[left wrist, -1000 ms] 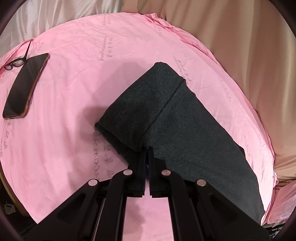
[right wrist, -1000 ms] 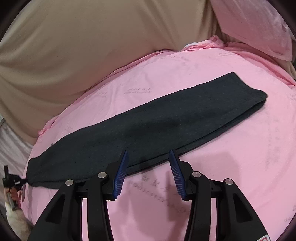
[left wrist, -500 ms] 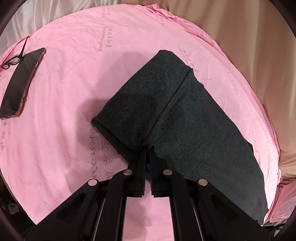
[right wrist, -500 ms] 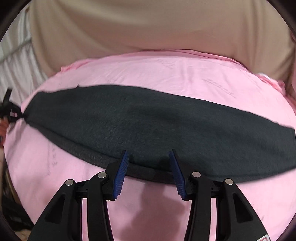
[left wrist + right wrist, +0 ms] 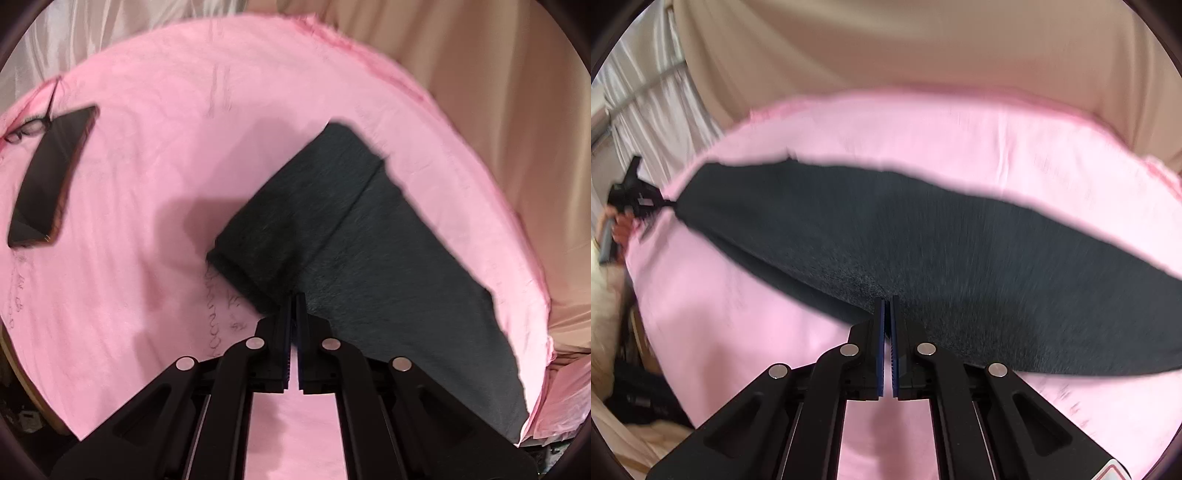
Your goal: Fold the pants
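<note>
Pants (image 5: 369, 258) lie long across the pink sheet (image 5: 147, 184); left gripper (image 5: 294, 299) pinches their near edge, jaws closed. Right gripper (image 5: 887, 301) is clamped tight on the near hem too.

Each fisheye camera sits just behind its own two black fingers, looking steeply down, close over the pink sheet-covered bed (image 5: 155, 177). The left view faces the dark grey knit pants' (image 5: 369, 258) end; the right faces their long edge. Both share the pants and pink sheet.

Dark grey pants (image 5: 923, 251), folded lengthwise, flat on pink sheet (image 5: 746, 332).
</note>
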